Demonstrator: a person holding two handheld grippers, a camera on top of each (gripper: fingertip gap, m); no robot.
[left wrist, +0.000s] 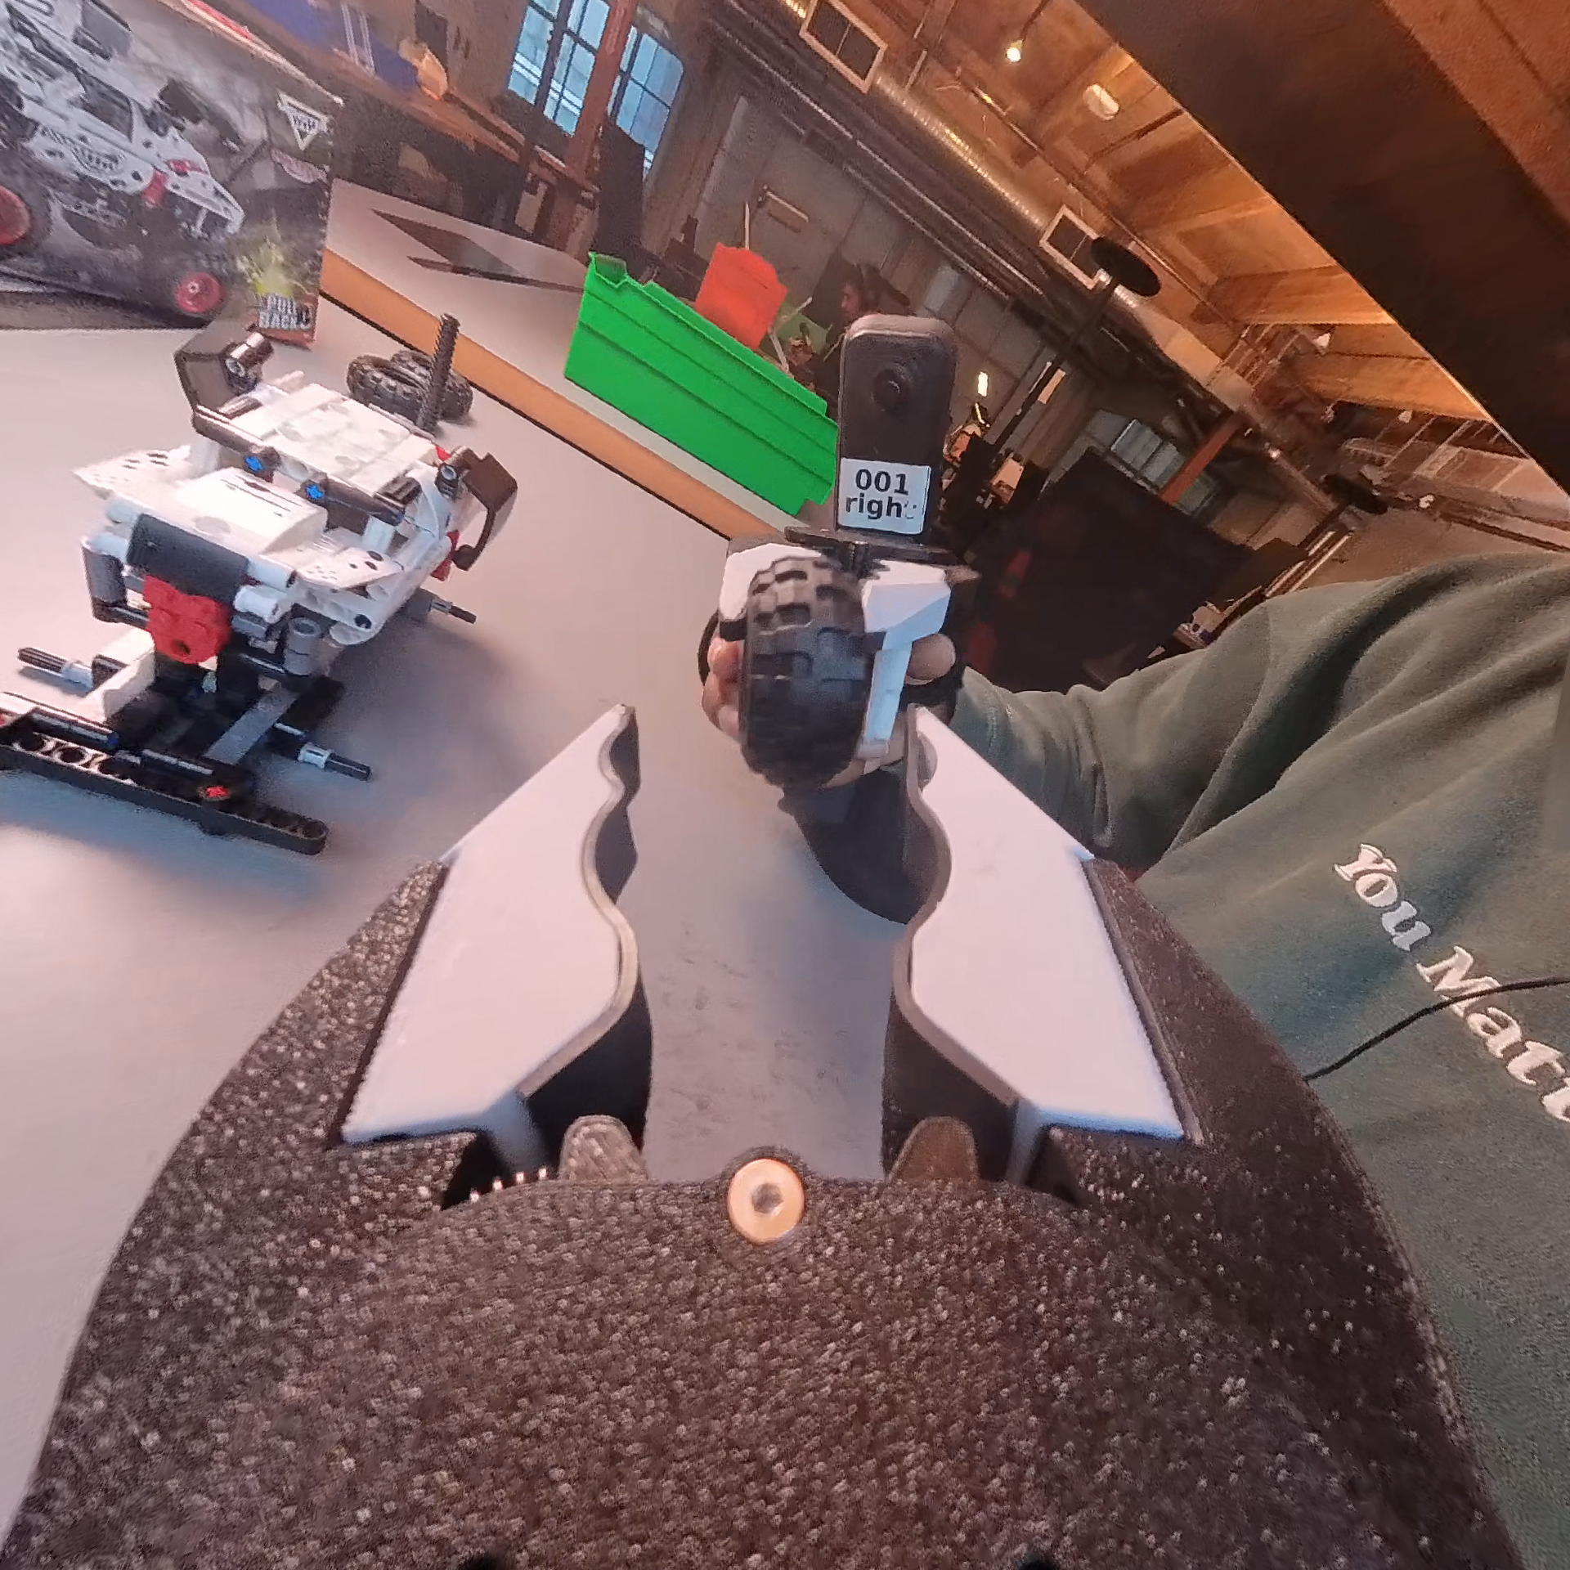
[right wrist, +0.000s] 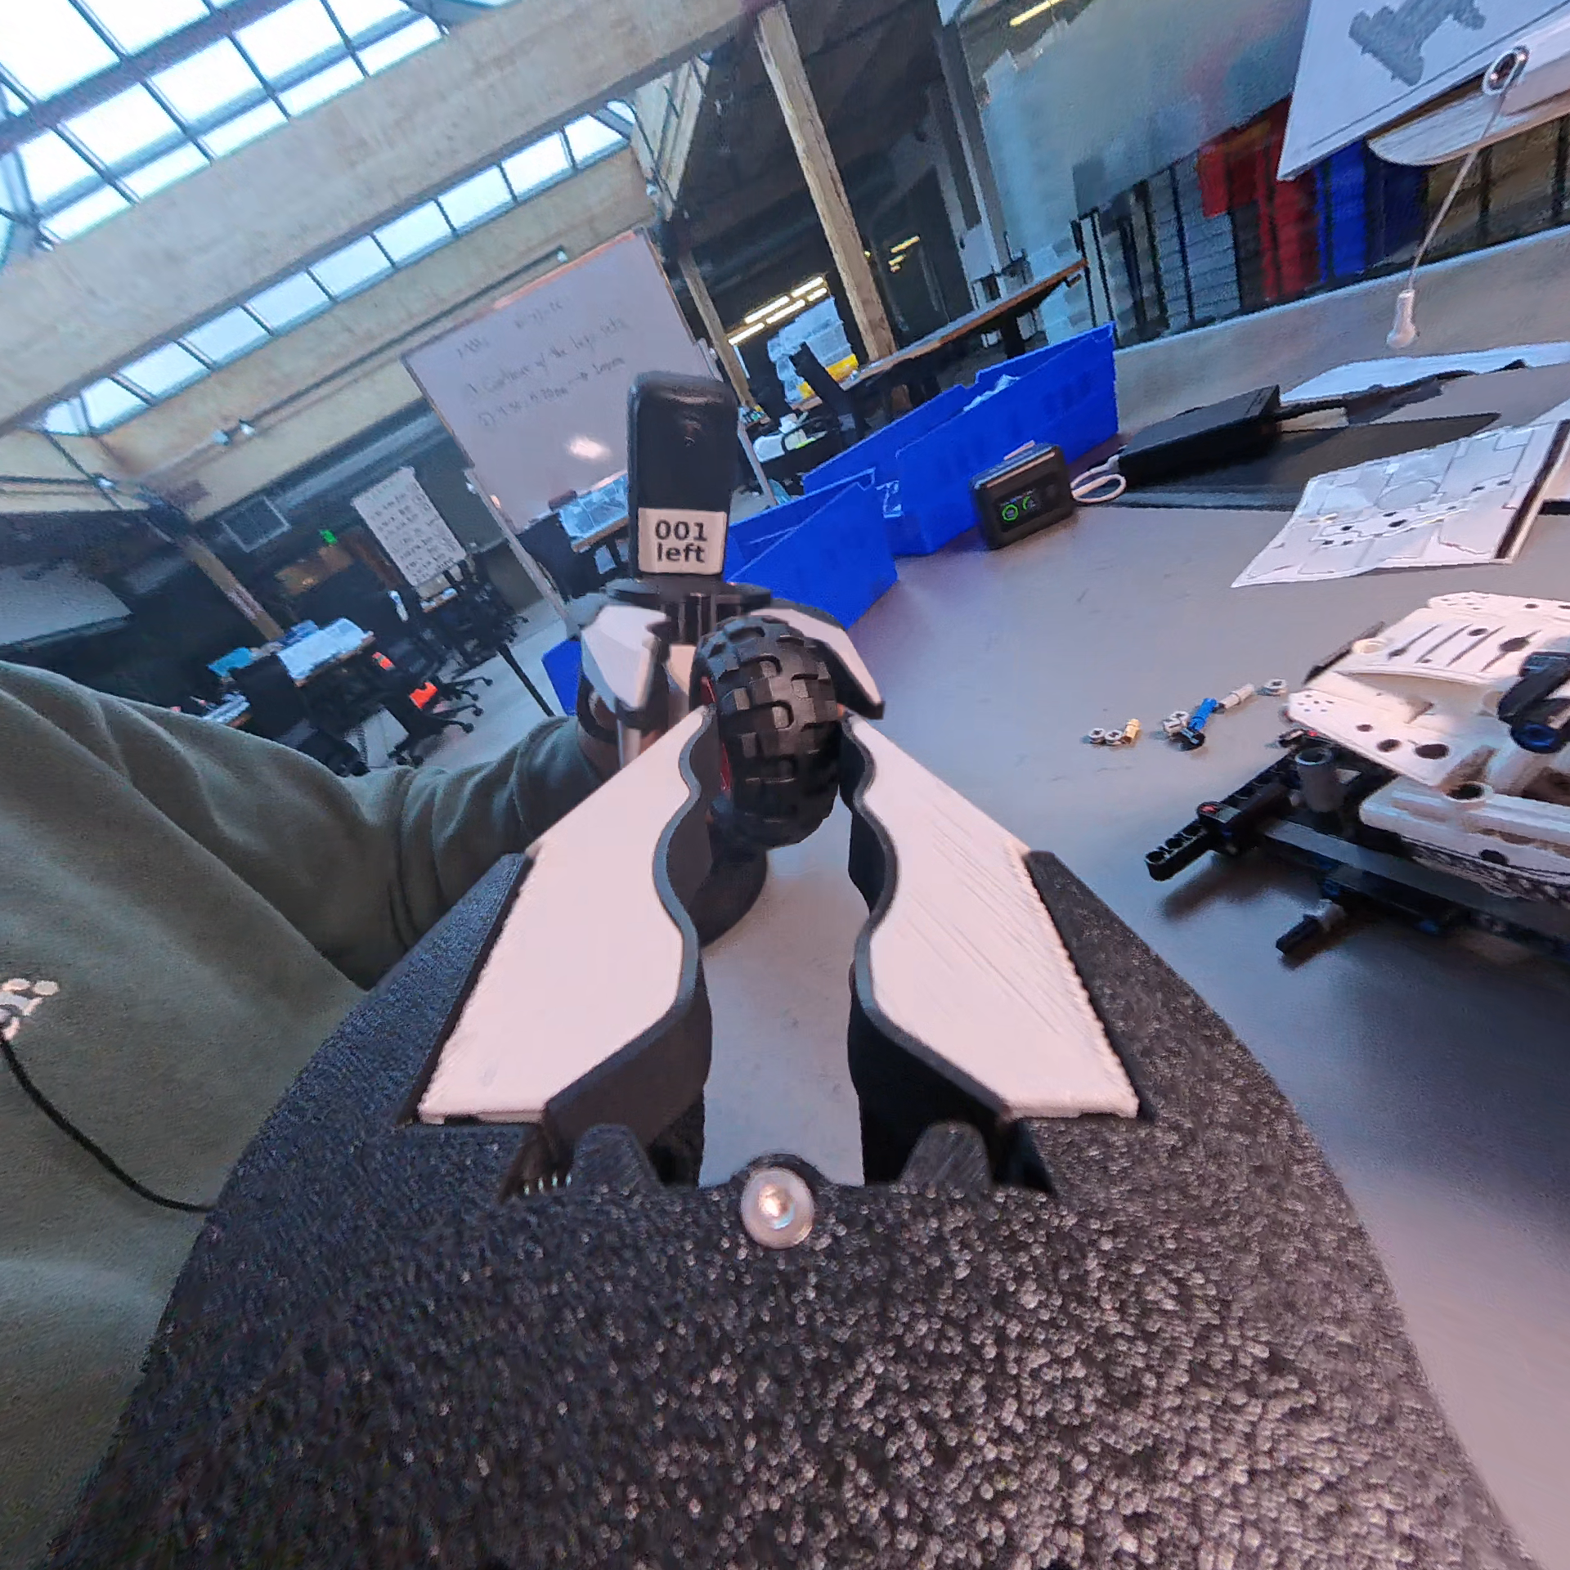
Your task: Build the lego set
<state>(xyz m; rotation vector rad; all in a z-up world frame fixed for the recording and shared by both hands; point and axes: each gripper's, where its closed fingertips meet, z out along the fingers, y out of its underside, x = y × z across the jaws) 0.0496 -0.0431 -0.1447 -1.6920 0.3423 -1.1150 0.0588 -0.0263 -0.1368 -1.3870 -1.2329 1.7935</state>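
- The right gripper [right wrist: 777,731] is clenched on a black knobbly wheel [right wrist: 769,739], one white finger pressing each sidewall near the fingertips.
- The wheel is held up in the air above the grey counter [right wrist: 1189,1062], between the two grippers. Its tread faces both cameras, so its axle line runs sideways from finger to finger. A touch of red hub shows on its left side in the right wrist view.
- The left gripper [left wrist: 769,731] is released, its white fingers spread wide with nothing between them. It points at the wheel [left wrist: 803,671] from the opposite side, close to it but apart.
- A half-built white lego truck [left wrist: 272,544] lies on the counter, off to the left in the left wrist view. It has no wheels on; bare axle pins stick out at the sides. Its long axis runs away from that camera, with a red block at the near end.
- Two more black tyres [left wrist: 408,391] sit just beyond the truck.
- The lego box [left wrist: 153,161] stands at the far left.
- A green bin [left wrist: 688,374] rests farther back on the counter.
- Small loose pieces [right wrist: 1181,722] lie just left of the truck in the right wrist view.
- Blue bins [right wrist: 977,450] stand behind them.
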